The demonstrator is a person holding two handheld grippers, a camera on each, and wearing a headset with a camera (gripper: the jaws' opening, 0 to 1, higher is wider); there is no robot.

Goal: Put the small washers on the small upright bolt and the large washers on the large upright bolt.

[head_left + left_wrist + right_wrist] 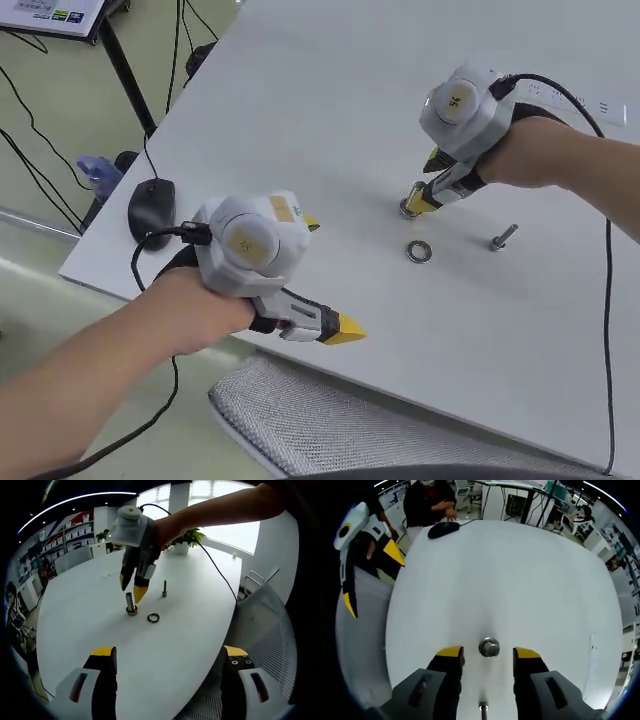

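Bench [300, 120] carries one large bolt [131, 602], one small bolt [164, 588], both upright, one loose washer [153, 617]; left gripper [169, 655] gapes empty, right gripper [488, 655] spread astride the large bolt.

No text, number or brand can be read; the white printed board [45, 12] at the top left of the head view carries small lines and coloured logos, too small to make out; the round yellow sticker [247, 243] on the left gripper [328, 275] and a second yellow sticker [457, 100] on the right gripper [422, 182] each bear a blurred dark mark
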